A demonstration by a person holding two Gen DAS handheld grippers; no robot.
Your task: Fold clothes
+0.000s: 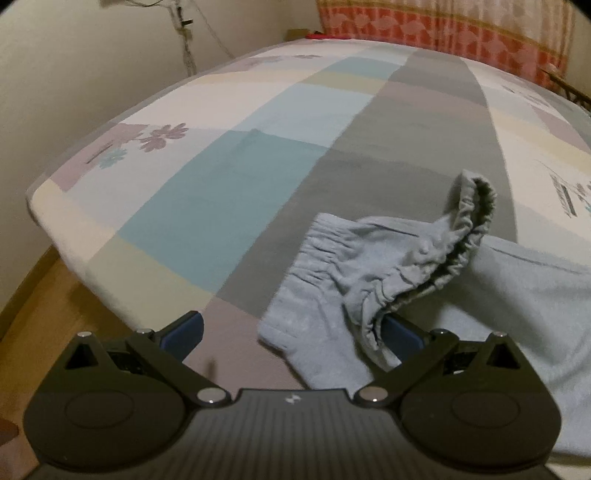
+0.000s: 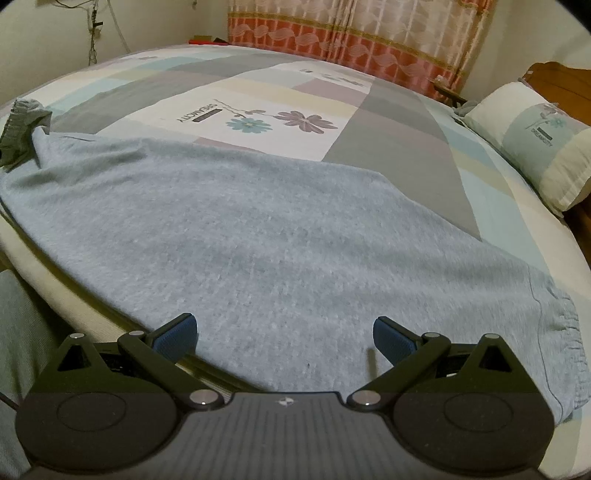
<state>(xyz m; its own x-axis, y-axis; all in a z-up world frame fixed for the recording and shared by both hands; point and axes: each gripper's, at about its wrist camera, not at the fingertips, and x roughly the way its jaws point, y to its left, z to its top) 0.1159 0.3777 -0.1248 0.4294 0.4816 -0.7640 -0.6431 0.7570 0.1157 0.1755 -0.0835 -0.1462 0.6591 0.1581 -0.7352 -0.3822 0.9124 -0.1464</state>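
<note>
patchwork bedsheet point(image 2: 332, 107), pillow point(image 2: 535, 147) right, curtain point(image 2: 351, 33) behind, wall cables point(image 1: 183, 33).

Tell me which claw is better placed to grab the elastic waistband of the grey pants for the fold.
Left, probably. The left claw is open right at the bunched waistband, which drapes over its right finger. The right claw, also open, sits over the flat grey pants mid-fabric, with the waistband far off to its left.
</note>
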